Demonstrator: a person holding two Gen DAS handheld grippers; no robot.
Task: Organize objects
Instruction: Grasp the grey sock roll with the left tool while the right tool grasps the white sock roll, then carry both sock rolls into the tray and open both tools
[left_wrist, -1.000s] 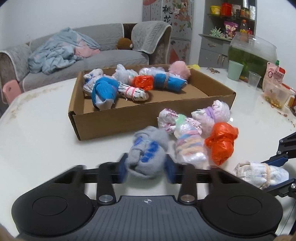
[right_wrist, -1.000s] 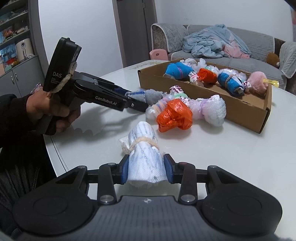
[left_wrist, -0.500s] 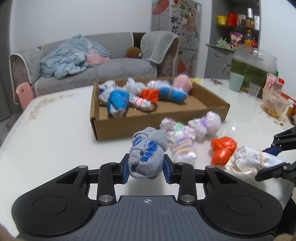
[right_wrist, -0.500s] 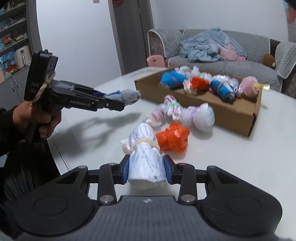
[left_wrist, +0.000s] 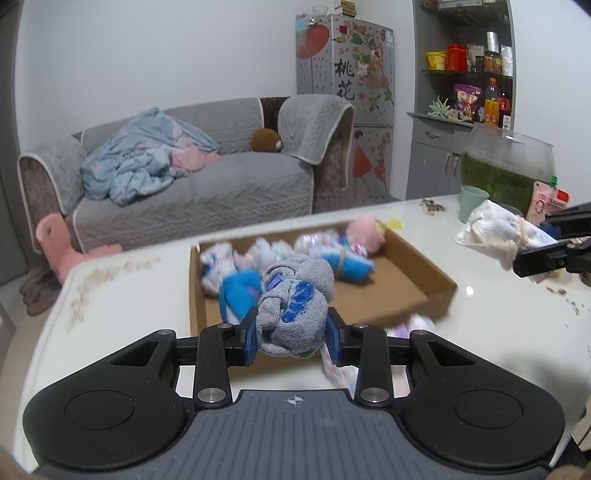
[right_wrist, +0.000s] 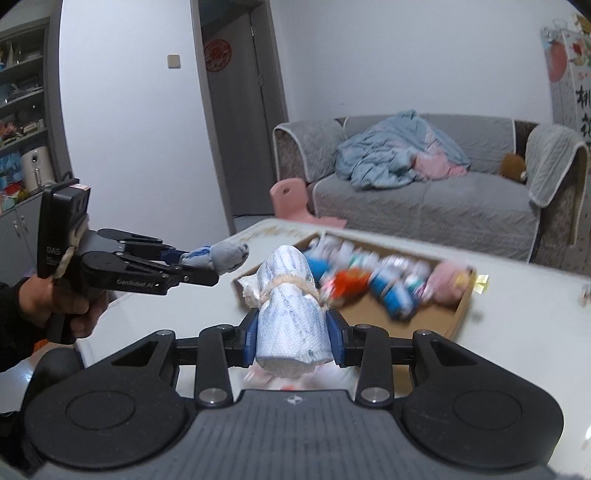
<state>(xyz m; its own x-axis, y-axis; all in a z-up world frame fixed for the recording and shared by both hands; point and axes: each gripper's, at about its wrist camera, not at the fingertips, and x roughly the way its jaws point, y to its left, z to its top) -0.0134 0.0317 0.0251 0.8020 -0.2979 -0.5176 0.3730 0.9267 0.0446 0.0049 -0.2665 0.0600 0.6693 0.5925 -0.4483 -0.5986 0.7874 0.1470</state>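
Cardboard tray (left_wrist: 417, 280), shallow and brown, sits on the glossy white table (left_wrist: 122, 295) and serves as the landmark. The left gripper (left_wrist: 291, 334) is clamped on a grey rolled sock bundle with blue patches (left_wrist: 293, 312), its blue pads pressed against both sides, and holds the bundle in the air at the tray's near edge. In the right wrist view the same bundle (right_wrist: 221, 256) sticks out of the left tool, left of the tray and above the table. The right gripper (right_wrist: 291, 338) grips a white dotted cloth roll tied with a pale band (right_wrist: 286, 314), lifted just in front of the tray's near wall (right_wrist: 428, 325); from the left wrist view that roll (left_wrist: 495, 232) hangs to the right of the tray. Inside the tray lie blurred bundles: a blue one (left_wrist: 236, 291), a blue and white one (left_wrist: 349, 264), an orange one (right_wrist: 345, 282) and a fluffy pink one (left_wrist: 365, 229) at the far corner. A pale lilac bundle (left_wrist: 413, 325) lies on the table just outside the tray's near wall.
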